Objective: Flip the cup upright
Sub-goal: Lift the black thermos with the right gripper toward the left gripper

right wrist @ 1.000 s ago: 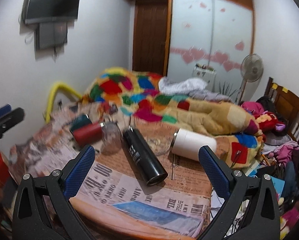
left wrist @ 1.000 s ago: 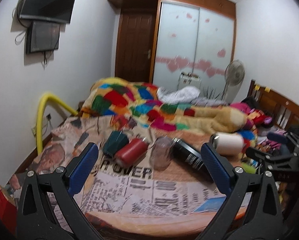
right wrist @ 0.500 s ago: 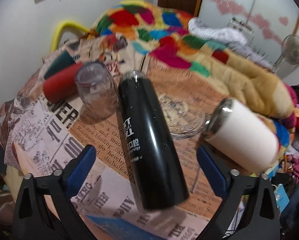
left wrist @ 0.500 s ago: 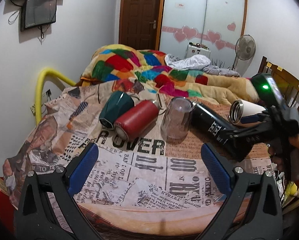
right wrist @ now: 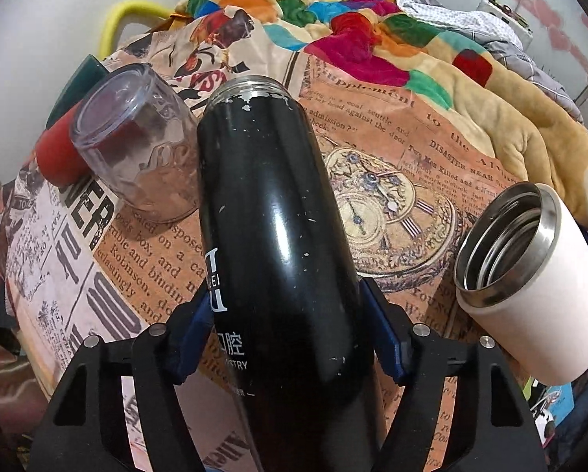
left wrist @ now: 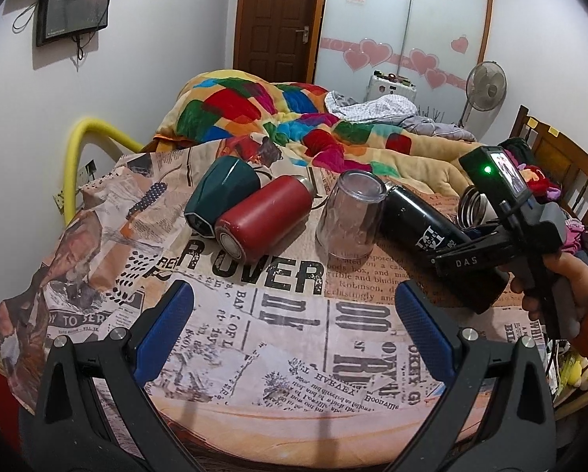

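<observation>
A black flask (right wrist: 278,236) lies on its side on the newspaper-print cloth (left wrist: 278,334), its open mouth pointing away. My right gripper (right wrist: 290,330) has its blue pads against both sides of the flask's lower body. In the left wrist view the flask (left wrist: 419,224) shows with the right gripper (left wrist: 474,259) at its near end. My left gripper (left wrist: 294,322) is open and empty above the cloth's near part. A clear glass (left wrist: 351,218) stands upside down left of the flask; it also shows in the right wrist view (right wrist: 136,145).
A red flask (left wrist: 262,216) and a dark green cup (left wrist: 223,196) lie on their sides at the left. A white flask (right wrist: 529,279) lies on its side at the right. A colourful quilt (left wrist: 294,118) is heaped behind. The table's edge (left wrist: 294,424) is near.
My right gripper has moved forward and closed around the black flask's lower body. My left gripper has drawn nearer to the table and tilted down.
</observation>
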{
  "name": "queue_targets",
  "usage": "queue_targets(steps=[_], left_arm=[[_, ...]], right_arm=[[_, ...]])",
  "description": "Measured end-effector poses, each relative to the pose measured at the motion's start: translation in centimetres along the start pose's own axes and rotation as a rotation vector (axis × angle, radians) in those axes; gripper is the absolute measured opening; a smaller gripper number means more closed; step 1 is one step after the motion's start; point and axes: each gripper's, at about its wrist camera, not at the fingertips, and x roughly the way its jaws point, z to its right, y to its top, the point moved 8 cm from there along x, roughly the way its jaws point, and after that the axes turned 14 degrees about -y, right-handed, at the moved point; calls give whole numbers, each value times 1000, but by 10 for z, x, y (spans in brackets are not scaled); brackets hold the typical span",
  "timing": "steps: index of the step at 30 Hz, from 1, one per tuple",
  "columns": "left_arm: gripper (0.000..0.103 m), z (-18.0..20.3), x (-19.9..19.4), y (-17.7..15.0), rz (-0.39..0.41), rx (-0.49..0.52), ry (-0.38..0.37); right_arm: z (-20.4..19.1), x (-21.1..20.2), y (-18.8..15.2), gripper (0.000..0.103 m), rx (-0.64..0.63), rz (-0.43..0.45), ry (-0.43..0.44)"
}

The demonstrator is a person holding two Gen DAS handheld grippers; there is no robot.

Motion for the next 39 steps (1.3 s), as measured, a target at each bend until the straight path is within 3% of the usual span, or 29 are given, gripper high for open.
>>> queue_targets(steps=[13, 30, 39], left_arm=[[103, 4, -18, 7, 34, 6, 2], [103, 27, -81, 26, 131, 33, 8], [103, 34, -104, 28, 158, 47, 16]], right_arm=[[2, -24, -16, 62, 54, 33, 28], [-5, -153, -6, 62, 40, 316, 27], [-40, -178, -14, 62, -29, 387, 91]])
